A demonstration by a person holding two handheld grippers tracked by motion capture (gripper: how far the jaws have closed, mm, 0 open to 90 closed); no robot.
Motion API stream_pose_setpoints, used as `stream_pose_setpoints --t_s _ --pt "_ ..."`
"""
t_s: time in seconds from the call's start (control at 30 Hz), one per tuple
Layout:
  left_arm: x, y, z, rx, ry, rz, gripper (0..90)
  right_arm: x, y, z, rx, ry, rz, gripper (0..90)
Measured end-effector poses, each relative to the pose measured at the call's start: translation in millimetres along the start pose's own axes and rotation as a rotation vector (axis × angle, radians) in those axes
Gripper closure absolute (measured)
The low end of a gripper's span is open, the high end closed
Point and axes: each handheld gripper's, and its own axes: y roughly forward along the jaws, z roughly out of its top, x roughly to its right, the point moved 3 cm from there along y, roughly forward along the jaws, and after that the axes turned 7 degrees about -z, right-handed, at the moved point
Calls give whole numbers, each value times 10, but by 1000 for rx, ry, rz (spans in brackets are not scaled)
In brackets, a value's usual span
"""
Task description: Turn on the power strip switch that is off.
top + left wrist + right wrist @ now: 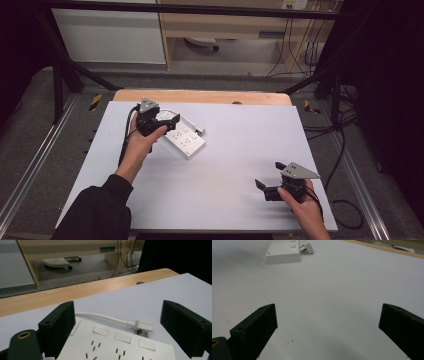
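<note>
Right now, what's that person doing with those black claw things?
A person holds a gripper in each hand at a white table. The left gripper hovers open over one end of a white power strip, whose plug lies on the table beside it. The right gripper waits open near the table's front edge, holding nothing.

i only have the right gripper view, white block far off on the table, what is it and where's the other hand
Observer: It's a white plastic power strip with rows of sockets; the left tool hovers over its end, jaws open.
Operator: is it gripping it
Observer: Not yet. In the left gripper view the strip lies between the open jaws, with neither seen clamped on it.
Operator: anything attached to it
Observer: A white cable with a flat plug lies on the table just beyond it.
Operator: and my tool
Observer: The right tool is near the table's front right, open, holding nothing.
</note>
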Motion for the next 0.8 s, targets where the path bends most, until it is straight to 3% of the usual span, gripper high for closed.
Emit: stream_pose_setpoints --t_s 0.23,0.4,0.57,0.8 --pt "-26 44 54 2 15 28 128 -38 30 13 -2 -2 9 24" --pt "-43 114 81 17 48 63 130 -116 87 8 -23 -41 28 24" --pt "-75 136 97 19 37 86 124 -117 83 13 -21 -39 25 24" --pt "-128 184 121 2 36 86 125 -91 74 15 -16 -24 19 23"
